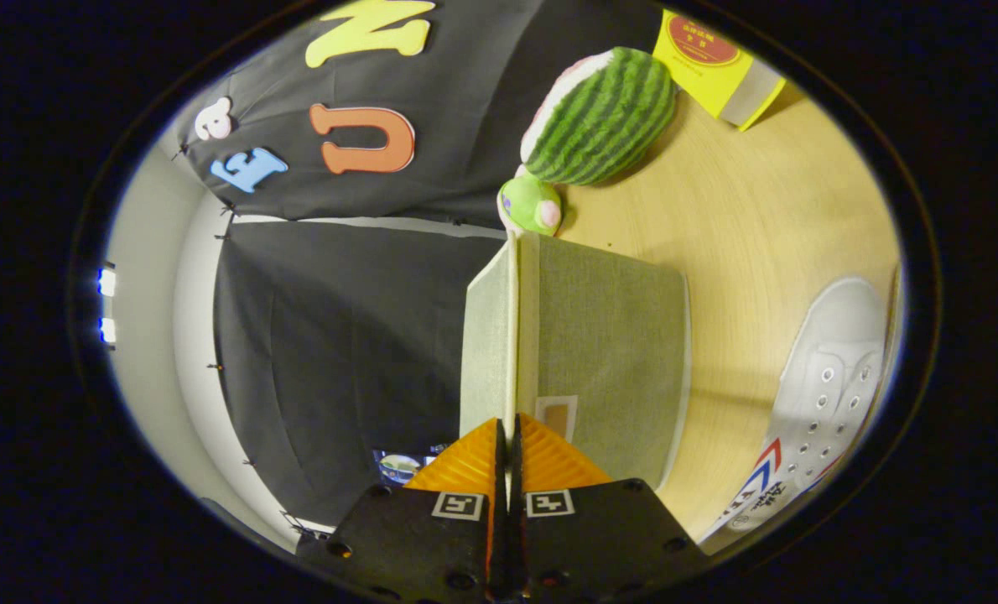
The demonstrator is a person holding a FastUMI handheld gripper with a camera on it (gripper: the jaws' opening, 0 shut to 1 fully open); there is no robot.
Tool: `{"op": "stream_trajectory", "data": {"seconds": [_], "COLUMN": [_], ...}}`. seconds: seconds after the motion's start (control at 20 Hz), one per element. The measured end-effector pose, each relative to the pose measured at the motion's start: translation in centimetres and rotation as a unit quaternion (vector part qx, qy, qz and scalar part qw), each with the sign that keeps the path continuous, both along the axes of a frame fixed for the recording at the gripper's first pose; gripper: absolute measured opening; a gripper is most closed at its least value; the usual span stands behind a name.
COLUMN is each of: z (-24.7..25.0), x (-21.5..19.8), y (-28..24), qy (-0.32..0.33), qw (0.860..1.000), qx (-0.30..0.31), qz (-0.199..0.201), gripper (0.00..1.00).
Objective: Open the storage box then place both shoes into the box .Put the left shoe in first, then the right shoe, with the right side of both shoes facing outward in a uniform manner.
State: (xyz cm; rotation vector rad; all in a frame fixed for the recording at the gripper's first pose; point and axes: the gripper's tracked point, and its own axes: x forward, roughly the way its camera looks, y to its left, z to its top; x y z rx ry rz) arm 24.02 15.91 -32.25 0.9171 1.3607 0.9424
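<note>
My gripper [509, 440] is shut on the thin front edge of the storage box lid [486, 335], with one finger on each side of that edge. The grey-green fabric box [608, 352] stands on the wooden table [759, 218] just ahead of the fingers. Its front face carries a small label holder [556, 417] close to one fingertip. I cannot tell how far the lid is lifted. A white lace-up shoe [834, 369] with red and blue stripes lies on the table beside the box, apart from it.
Beyond the box lie a watermelon-shaped plush [600, 117] and a small green plush [532, 205]. A yellow carton [709, 63] stands farther back on the table. The black cloth booth wall [340, 335] is on the lid's side.
</note>
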Motion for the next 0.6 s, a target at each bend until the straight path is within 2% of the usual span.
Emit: {"op": "stream_trajectory", "data": {"seconds": [0.35, 0.45, 0.6], "z": [6.2, 7.4, 9.6], "x": [-0.7, -1.8, -2.6], "y": [3.1, 4.2, 6.9], "qy": [-0.034, -0.05, -0.06], "qw": [0.999, 0.997, 0.996], "qx": [-0.024, -0.05, -0.071], "qz": [-0.006, 0.003, -0.011], "gripper": [0.05, 0.05, 0.05]}}
